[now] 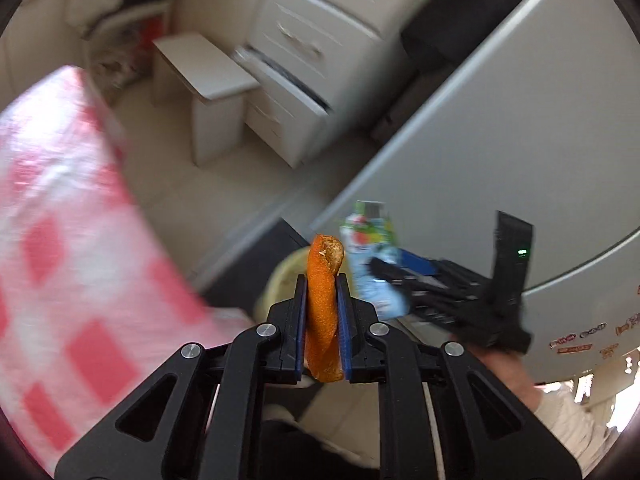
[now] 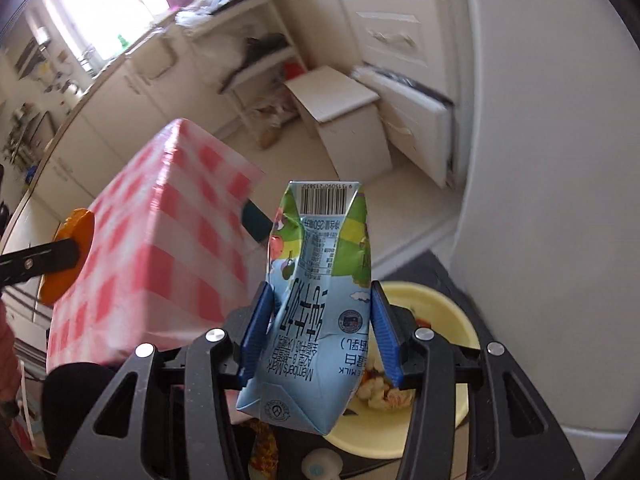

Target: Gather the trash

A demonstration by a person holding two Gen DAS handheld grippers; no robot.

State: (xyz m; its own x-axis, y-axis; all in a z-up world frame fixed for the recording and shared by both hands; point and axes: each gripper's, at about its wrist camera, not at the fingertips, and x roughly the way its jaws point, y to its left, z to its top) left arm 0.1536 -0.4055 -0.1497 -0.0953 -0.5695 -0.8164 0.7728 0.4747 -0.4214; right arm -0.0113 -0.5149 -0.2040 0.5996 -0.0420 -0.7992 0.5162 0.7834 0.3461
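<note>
1. While both arms hang above the yellow bowl (image 2: pixel 448 432), each carries a piece of trash: the left gripper (image 1: pixel 322 320) is clamped on a strip of orange peel (image 1: pixel 322 304), and the right gripper (image 2: pixel 320 336) is clamped on a squashed milk carton (image 2: pixel 316 300).
2. Orange peel: it stands upright between the blue pads, poking out above and below them. It looks light, thin and bendy, likely a little slick on its skin side, so a pinch across its flat faces, as here, seems the sound hold.
3. Milk carton: it sits just above the bowl, base toward the camera, its dented sides pressed by the pads. It looks empty and light; the card gives way easily, so a grip across the narrow creased waist should hold without slipping.
4. Writing on the carton, seen upside down: "Member's Mark", "MILK", Chinese characters, a nutrition panel, a barcode with digits too small to trust, and fruit cartoons.
5. Beside the bowl stands a table draped in pink-checked cloth (image 2: pixel 160 216).
</note>
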